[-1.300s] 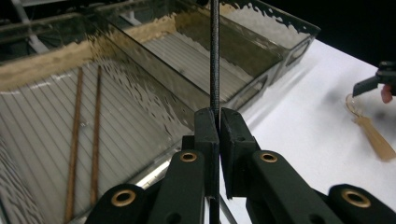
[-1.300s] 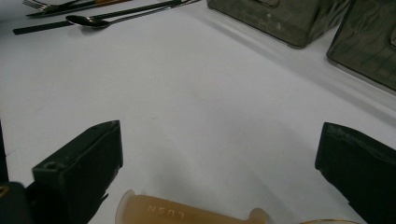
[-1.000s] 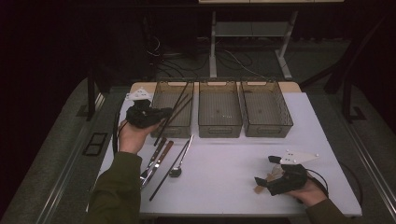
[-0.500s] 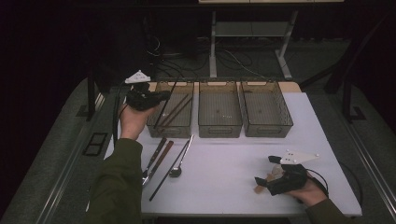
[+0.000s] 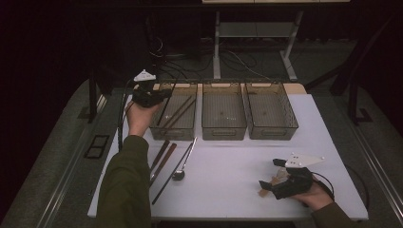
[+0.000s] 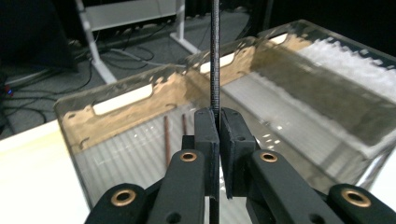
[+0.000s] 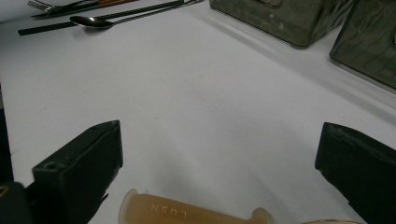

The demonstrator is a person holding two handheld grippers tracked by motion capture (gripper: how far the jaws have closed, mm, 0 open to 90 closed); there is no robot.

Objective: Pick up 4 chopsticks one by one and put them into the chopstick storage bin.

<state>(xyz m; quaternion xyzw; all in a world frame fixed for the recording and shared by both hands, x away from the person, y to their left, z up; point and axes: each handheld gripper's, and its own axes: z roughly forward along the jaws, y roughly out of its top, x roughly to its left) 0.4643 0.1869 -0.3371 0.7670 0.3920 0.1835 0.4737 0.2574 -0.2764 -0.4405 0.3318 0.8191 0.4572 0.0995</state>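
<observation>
Tool (image 6: 218, 140) on the left pinches thin black ribbed chopstick (image 6: 215, 56) over clear plastic bin (image 6: 140, 100)

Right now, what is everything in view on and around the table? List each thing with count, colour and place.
Bins: three, clear, in a row at the table's far edge.
Black chopstick: one, held over the left bin.
Brown chopsticks: two, inside the left bin.
Loose cutlery: spoon, fork and dark sticks, on the table in front of the left bin.
Table: one, white.
Left claw: black, shut on the black chopstick.
Right claw: black, open, low over the table's near right.
</observation>
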